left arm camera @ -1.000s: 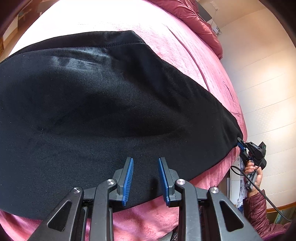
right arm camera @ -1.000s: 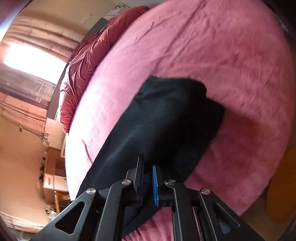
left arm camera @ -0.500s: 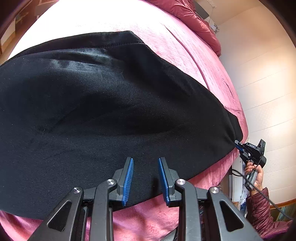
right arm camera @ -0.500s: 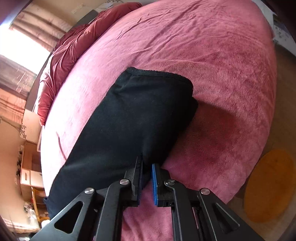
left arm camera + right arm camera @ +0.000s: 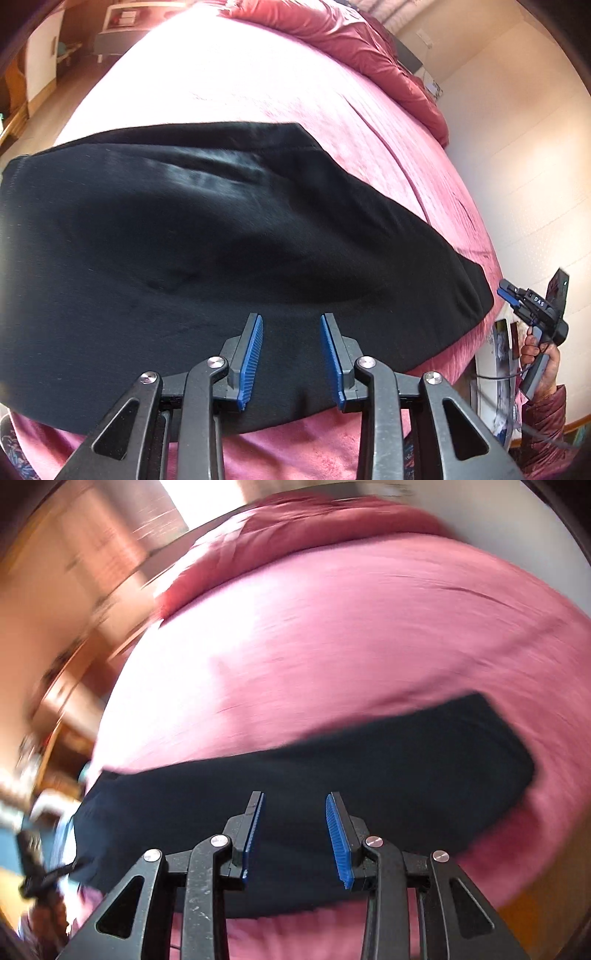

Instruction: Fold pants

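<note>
- Pants (image 5: 229, 258) lie flat along the bed's (image 5: 258, 81) near edge.
- Left tongs (image 5: 291, 360) and right tongs (image 5: 295, 840) both gape, holding nothing.
- Pinch both layers squarely before lifting the fold.

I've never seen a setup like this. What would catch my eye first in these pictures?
Probably the black pants, spread flat across the near part of a pink bed cover. Next, the black tongs with blue pads low in each view: the left tongs and the right tongs both stand open above the cloth, gripping nothing. A rumpled red quilt lies at the bed's far end.
</note>
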